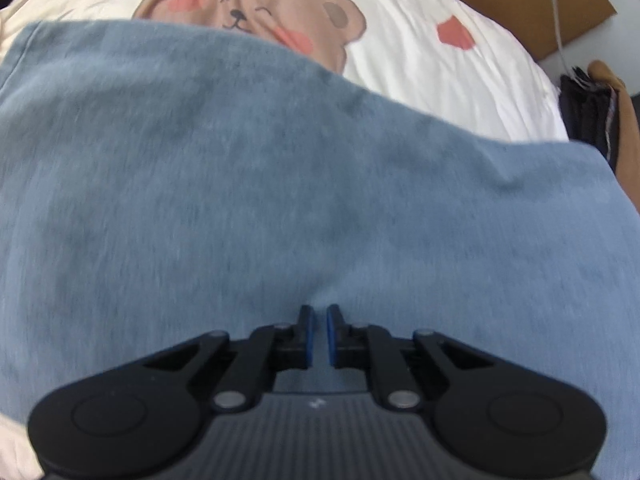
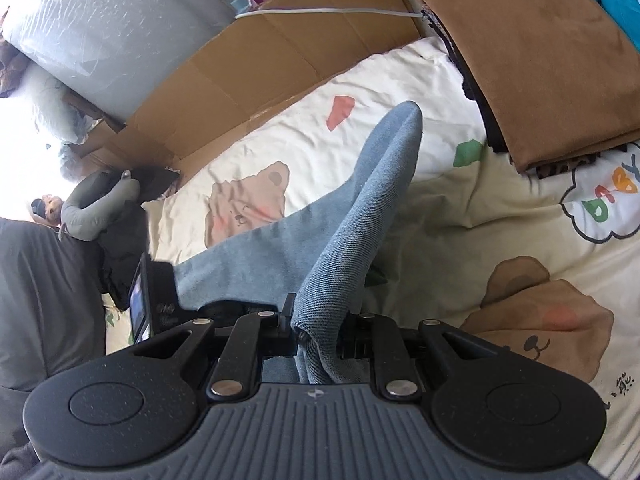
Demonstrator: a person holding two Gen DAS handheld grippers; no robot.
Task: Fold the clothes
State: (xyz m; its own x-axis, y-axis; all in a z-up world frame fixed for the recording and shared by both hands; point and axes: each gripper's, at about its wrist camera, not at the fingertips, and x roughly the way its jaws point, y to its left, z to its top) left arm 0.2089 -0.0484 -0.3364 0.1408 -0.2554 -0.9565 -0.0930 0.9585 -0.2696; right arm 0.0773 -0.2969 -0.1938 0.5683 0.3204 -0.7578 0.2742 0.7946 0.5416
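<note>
A blue cloth (image 1: 304, 184) lies spread over a bed (image 1: 440, 68) whose cream cover is printed with bears. In the left wrist view, which is slightly blurred, the cloth fills the middle and lower frame, and its far edge slants from upper left down to the right. The left tool (image 1: 319, 314) sits at bottom centre, its jaws nearly together with a thin gap; nothing shows between them, so it looks unclamped, just above or touching the cloth. In the right wrist view the right tool (image 2: 316, 320) at bottom centre is clenched on a bunched edge of the cloth (image 2: 360, 216). From that pinch the fabric rises as a narrow ridge toward upper centre, while the rest trails off to the left of the frame, toward a black device near the lower left, probably the other tool. A stack of folded clothes (image 2: 548, 68), brown on top, lies on the bed at upper right. Judging from this, the fold turns on the right tool, which has the raised edge: the cloth's long line runs away from it.
</note>
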